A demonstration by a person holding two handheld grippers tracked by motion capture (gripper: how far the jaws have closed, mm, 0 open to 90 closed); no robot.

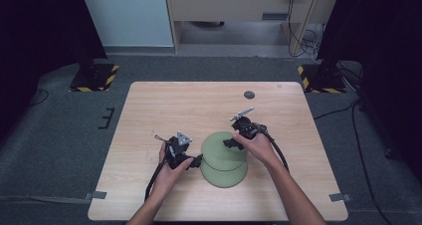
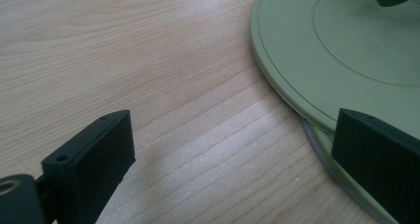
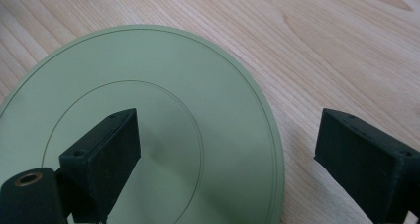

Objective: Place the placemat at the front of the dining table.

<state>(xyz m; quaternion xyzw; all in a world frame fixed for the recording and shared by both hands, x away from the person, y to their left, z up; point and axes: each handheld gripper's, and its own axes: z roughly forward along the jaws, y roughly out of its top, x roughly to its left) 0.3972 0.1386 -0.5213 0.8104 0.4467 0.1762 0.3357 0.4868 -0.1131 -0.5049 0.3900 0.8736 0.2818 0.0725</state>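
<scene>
Two flat green plates lie overlapped near the table's front middle. The upper plate (image 1: 223, 146) rests partly on the lower plate (image 1: 224, 176). My left gripper (image 1: 197, 160) sits at their left edge, open. In the left gripper view (image 2: 233, 154) one jaw is over bare wood and the other over the rim of the upper plate (image 2: 346, 45), with the lower plate (image 2: 341, 187) peeking out beneath. My right gripper (image 1: 228, 143) hovers over the upper plate's far right side, open. In the right gripper view (image 3: 228, 154) it straddles the rim of the plate (image 3: 148, 85).
The wooden table (image 1: 164, 105) has a small dark round mark (image 1: 249, 94) at the back. Cables trail from both grippers toward the front edge. Stands with striped bases (image 1: 94, 78) stand on the floor beyond the table's far corners.
</scene>
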